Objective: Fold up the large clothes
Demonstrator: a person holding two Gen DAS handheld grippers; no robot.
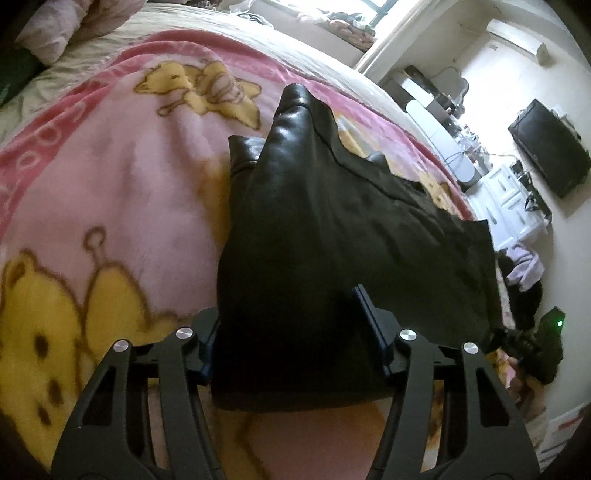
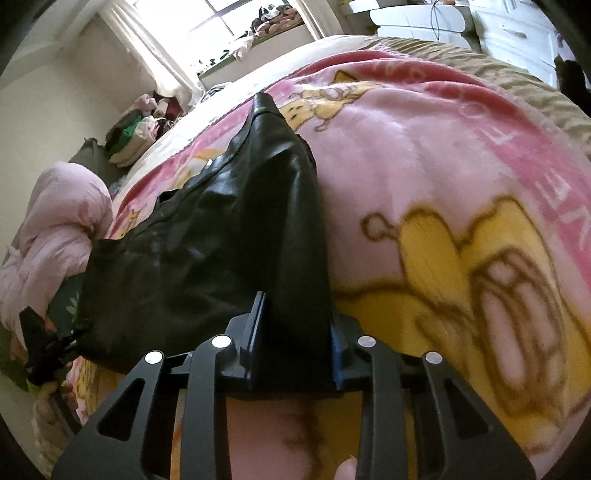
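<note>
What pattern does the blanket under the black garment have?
The blanket is pink with yellow cartoon bears and a darker pink border; the left wrist view shows it best.

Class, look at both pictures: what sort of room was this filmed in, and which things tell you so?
Most likely a lived-in bedroom. A bed covered by a pink bear-print blanket fills both views, a pink pillow lies at its end, and white drawers stand under a wall-mounted screen.

garment (image 1: 332, 229) – on blanket (image 1: 122, 192) | blanket – on bed (image 1: 229, 29)
</note>
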